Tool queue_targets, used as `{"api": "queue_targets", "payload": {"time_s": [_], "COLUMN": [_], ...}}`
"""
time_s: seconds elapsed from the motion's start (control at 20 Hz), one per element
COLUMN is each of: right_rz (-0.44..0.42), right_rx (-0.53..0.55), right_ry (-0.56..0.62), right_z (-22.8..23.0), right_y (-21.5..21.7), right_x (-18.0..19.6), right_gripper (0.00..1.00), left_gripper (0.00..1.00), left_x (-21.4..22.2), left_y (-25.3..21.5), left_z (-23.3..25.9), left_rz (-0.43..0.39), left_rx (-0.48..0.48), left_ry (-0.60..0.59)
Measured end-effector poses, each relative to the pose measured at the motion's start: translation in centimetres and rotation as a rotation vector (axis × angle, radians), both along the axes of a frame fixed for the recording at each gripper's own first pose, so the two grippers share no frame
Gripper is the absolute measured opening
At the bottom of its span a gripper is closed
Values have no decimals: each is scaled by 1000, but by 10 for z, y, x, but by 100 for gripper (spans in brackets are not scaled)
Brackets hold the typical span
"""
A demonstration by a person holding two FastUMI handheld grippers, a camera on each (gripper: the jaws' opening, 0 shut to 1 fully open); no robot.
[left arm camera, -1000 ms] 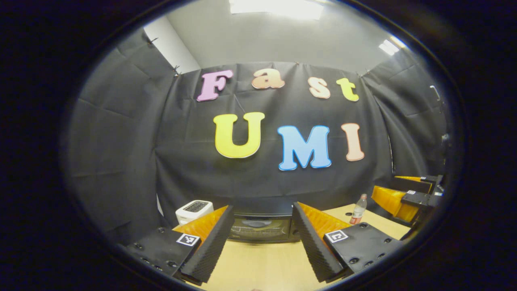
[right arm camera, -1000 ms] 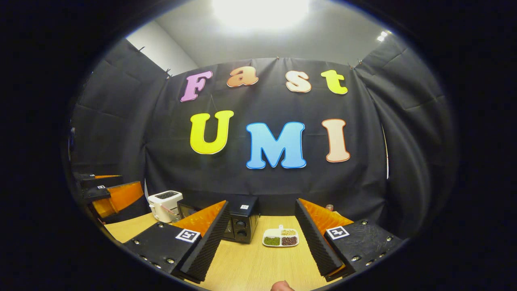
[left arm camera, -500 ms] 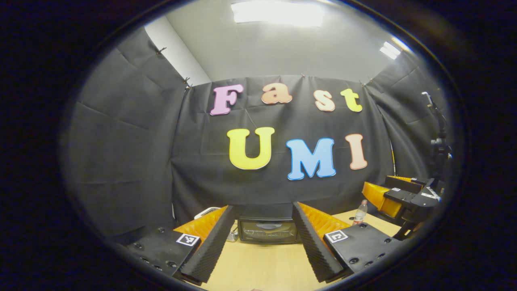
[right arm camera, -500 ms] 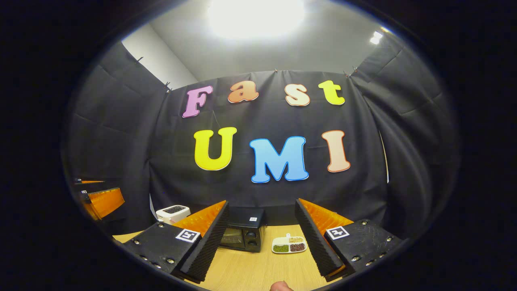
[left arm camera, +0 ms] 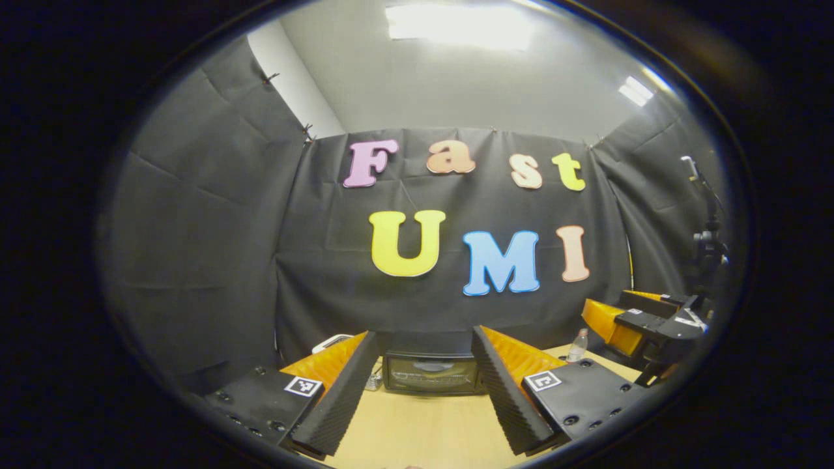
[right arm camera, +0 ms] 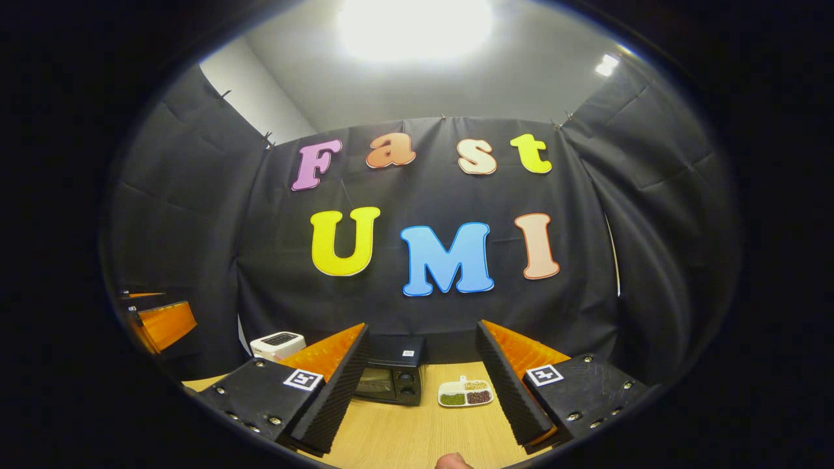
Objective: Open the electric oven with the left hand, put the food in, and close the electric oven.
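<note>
In the left gripper view, the left gripper (left arm camera: pixel 423 397) sits at the bottom of the frame with its fingers spread wide and nothing between them. The electric oven (left arm camera: pixel 433 372) shows through that gap at lower centre, its door shut, standing at the far edge of the desk (left arm camera: pixel 417 436) against the black cloth wall. Bare wood lies between the fingers and the oven front. A white toaster (left arm camera: pixel 331 342) peeks out left of the oven, partly behind the left finger, and a bottle (left arm camera: pixel 575 346) stands at the lower right near the desk's back edge. The right gripper (left arm camera: pixel 635 322) hangs at the right edge of the frame, above the desk. In the right gripper view, the right gripper (right arm camera: pixel 423 387) also holds nothing, its fingers wide apart at the bottom of the frame. Between them lie the oven at lower centre-left and, just to its right, the food tray (right arm camera: pixel 465 393) with green, brown and pale portions, flat on the desk and apart from the oven. Open desk stretches from the tray toward the bottom of the frame.
</note>
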State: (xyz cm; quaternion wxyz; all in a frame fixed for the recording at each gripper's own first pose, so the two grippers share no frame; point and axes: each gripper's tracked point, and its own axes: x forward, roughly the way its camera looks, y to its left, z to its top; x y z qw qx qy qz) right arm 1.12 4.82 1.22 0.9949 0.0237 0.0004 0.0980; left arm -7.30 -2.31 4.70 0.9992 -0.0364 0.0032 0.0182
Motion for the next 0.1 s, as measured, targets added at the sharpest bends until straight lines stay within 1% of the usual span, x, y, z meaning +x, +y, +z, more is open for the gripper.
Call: {"api": "queue_targets", "payload": {"time_s": [0.1], "right_rz": [-5], "right_rx": [1], "right_ry": [6], "right_z": [-1], "right_y": [1], "right_x": [0], "right_gripper": [98], "left_gripper": [100], "left_x": [1], "left_y": [4], "left_z": [-2], "left_rz": [3], "left_rx": [-3], "left_ry": [2]}}
